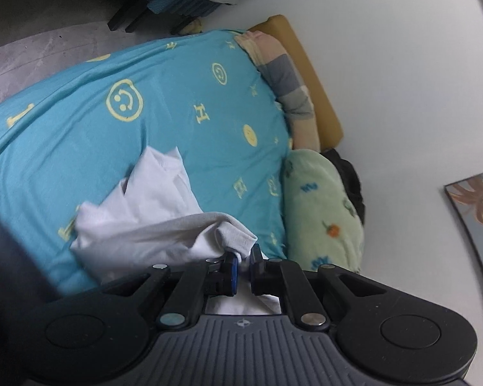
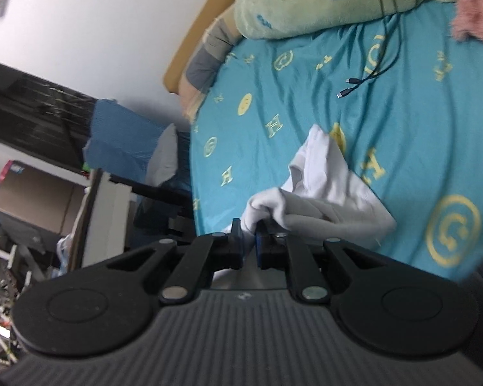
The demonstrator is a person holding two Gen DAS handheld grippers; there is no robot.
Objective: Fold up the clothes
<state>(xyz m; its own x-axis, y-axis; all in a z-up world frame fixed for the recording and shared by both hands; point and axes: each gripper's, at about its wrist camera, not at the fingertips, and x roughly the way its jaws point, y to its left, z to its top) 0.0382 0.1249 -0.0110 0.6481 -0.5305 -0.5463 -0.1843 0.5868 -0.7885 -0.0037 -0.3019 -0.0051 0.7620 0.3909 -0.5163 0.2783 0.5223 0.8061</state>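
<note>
Left wrist view: the left hand-held gripper (image 1: 243, 257) pinches a bunched fold of a white garment (image 1: 151, 212) that lies crumpled on a bed covered in a turquoise sheet (image 1: 80, 122) printed with yellow smiley faces and letters. In the right wrist view, the right hand-held gripper (image 2: 248, 234) is likewise pressed onto a gathered edge of the same soft, limp knit cloth (image 2: 325, 193). Doing this well likely means drawing the two held points apart until the fabric is taut and flat, then laying it smooth on the sheet. A fleecy green blanket (image 1: 322, 206) and a thin black cable (image 2: 367, 77) lie well apart from it.
</note>
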